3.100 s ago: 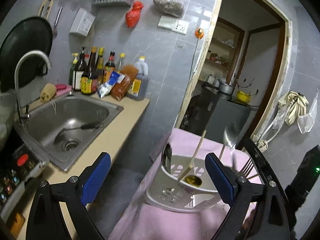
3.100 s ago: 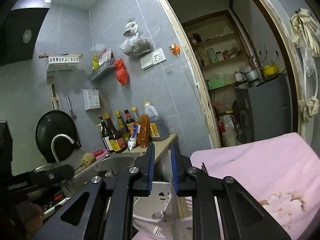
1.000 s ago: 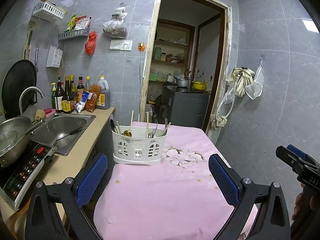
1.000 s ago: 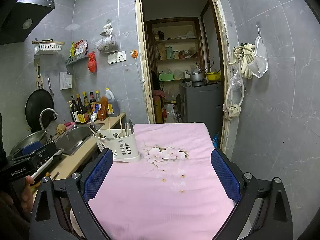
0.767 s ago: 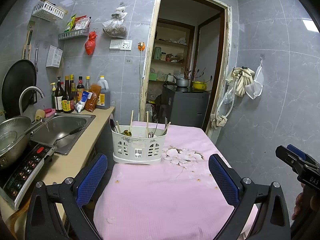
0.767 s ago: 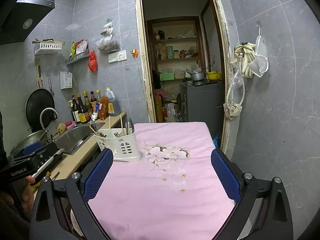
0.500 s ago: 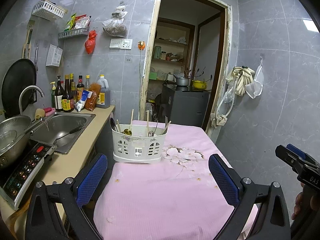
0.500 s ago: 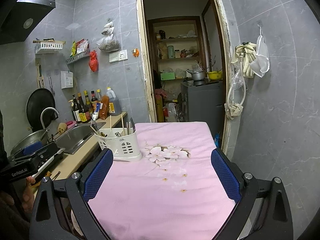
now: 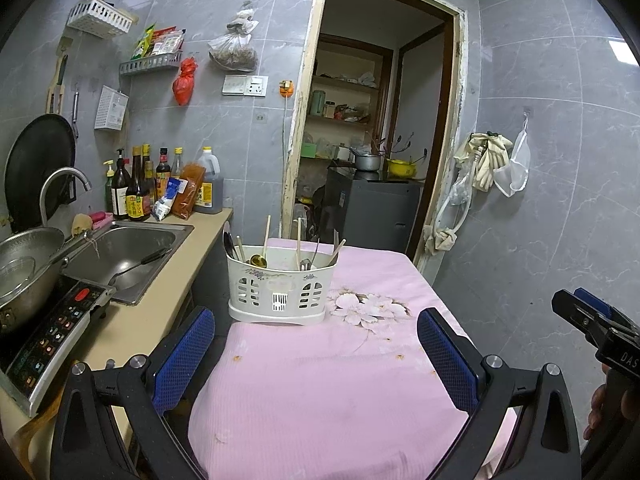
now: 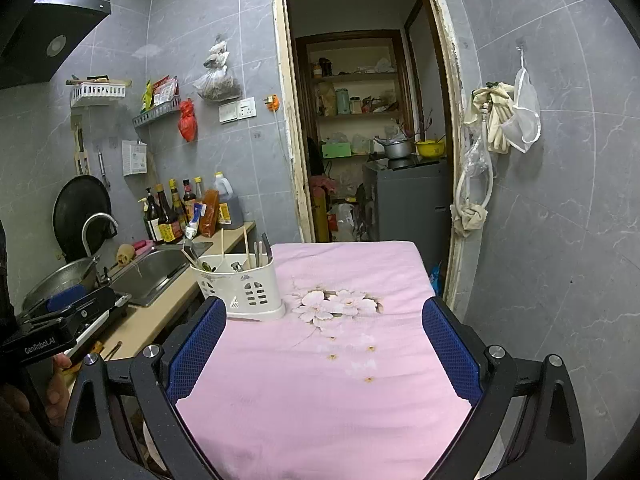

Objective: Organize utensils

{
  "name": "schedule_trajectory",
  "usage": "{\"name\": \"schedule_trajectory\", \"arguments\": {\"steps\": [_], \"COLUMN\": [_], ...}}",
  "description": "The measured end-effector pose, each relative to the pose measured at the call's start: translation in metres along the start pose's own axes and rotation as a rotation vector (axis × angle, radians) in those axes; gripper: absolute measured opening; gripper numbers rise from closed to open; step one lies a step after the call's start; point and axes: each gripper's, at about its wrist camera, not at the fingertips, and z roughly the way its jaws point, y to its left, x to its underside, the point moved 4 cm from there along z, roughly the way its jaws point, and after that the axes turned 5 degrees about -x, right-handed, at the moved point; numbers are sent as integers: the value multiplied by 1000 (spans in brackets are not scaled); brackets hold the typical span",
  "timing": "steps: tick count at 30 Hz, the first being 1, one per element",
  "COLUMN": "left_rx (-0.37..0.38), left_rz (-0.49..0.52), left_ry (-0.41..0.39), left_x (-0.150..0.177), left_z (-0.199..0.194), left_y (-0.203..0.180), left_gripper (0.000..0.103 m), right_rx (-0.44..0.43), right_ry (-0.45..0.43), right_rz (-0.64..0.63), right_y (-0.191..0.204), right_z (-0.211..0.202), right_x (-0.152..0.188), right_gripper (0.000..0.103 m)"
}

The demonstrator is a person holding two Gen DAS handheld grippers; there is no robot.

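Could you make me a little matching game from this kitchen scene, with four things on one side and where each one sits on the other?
Things:
1. white plastic utensil caddy
2. red plastic bag
3. yellow bowl
4. round black pan

Places:
A. on the dark cabinet through the doorway
B. leaning against the wall behind the steel faucet
C. on the pink floral tablecloth
D. hanging on the grey tiled wall below the grey wire shelf

Pairs: 1-C, 2-D, 3-A, 4-B
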Motion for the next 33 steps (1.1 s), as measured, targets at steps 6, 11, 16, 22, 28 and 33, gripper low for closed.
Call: {"name": "schedule_trajectory", "arguments": {"steps": [6,11,16,22,28,33], "left_rx": [-5,-4,-4,-4,-4,-5], "left_rz": [-10,-10,-10,-10,-9,-9], "left_ry": [4,3,4,4,4,4], "left_x": [2,2,2,1,1,2], "left_z": [-1,-1,-1,0,0,-1], "left_y": [5,5,5,6,6,6], "left_gripper": [102,102,102,102,102,102], "right_rx": [0,0,1,0,1,0], "right_ry": [1,2,2,2,4,4], "right_rz": [1,1,1,1,2,2], "right_y": [0,1,1,2,1,1], "right_z": [0,0,0,0,-1,-1], "right_x": [0,0,-1,-1,-1,-1], "right_gripper": [96,96,96,96,96,96]}}
